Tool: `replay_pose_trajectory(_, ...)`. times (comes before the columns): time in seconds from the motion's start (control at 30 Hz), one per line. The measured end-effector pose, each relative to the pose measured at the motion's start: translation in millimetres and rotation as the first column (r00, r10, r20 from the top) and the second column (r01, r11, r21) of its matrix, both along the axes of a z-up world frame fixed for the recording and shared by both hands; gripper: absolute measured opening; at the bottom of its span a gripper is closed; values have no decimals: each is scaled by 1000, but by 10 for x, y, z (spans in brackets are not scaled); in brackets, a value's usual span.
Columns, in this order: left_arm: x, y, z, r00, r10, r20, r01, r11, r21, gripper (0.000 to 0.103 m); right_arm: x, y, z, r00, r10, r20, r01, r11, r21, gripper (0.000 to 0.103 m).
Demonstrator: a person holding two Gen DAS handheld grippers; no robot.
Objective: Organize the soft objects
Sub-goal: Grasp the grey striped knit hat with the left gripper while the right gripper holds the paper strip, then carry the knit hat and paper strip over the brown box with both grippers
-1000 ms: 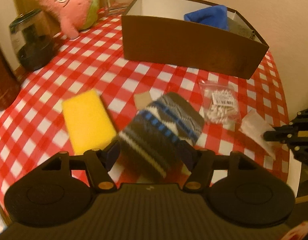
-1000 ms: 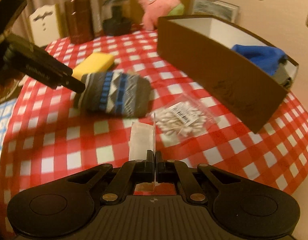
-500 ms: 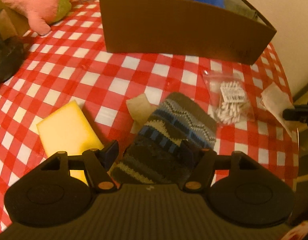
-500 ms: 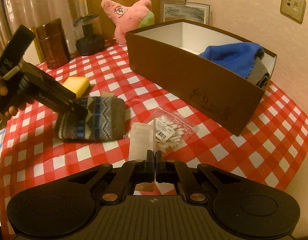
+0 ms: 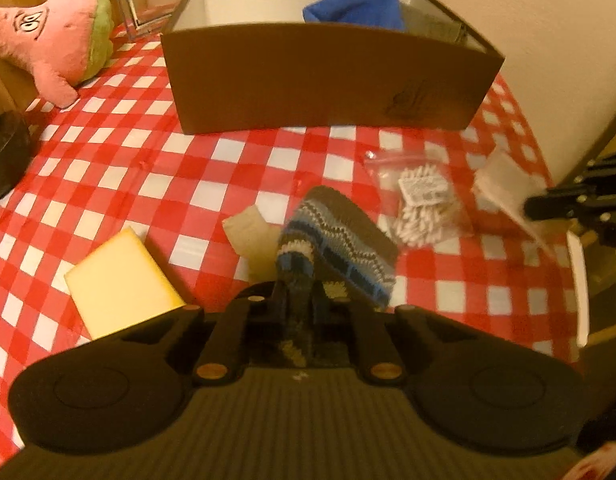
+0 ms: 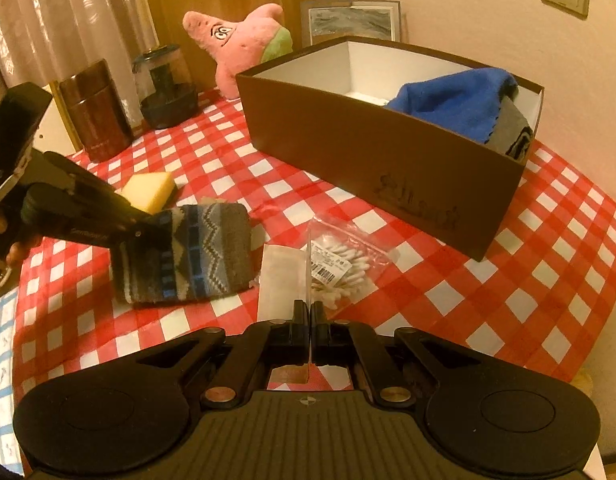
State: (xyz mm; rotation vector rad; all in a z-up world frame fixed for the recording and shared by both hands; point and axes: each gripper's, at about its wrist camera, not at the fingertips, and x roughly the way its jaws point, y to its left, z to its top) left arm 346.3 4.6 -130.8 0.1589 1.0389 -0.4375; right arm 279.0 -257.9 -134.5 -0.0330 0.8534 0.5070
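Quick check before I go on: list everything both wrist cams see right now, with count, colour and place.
knit sock: one, grey-blue pattern, clamped at near end
yellow sponge: one, left of sock
brown box: one, table rear
blue cloth: one, inside box
cotton swab bag: one, clear, right of sock
clear packet: one, pinched upright
pink plush: one, behind box
dark jars: two, far left
checked tablecloth: red-white
left gripper: closed on sock
right gripper: closed on packet

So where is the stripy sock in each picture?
Left wrist: the patterned sock is at bottom centre, pinched in the left gripper.
Right wrist: it is at left of centre, on the tablecloth.
Shared landmark: the brown box behind it.
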Motion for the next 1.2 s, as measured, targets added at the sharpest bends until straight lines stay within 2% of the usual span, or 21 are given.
replay_pose_trajectory(0.07, -41, 6, 69, 1000, 20, 8, -20, 999, -27, 10, -4, 4, 28, 1000, 0, 6, 0, 1000, 2, 1)
replay_pose_trajectory(0.57, -280, -8, 670, 989, 94, 116, -83, 992, -93, 9, -44, -31, 266, 998, -14, 67, 12, 1000, 25, 1)
replay_pose_trajectory(0.87, -108, -28, 1011, 973, 158, 166, -140, 984, -113, 9, 75, -150, 561, 990, -34, 135, 26, 998, 59, 1)
replay_pose_trajectory(1.2, 205, -180, 1345, 955, 187, 231, -160, 978, -132, 10, 322, -189, 894, 974, -35, 226, 19, 997, 75, 1)
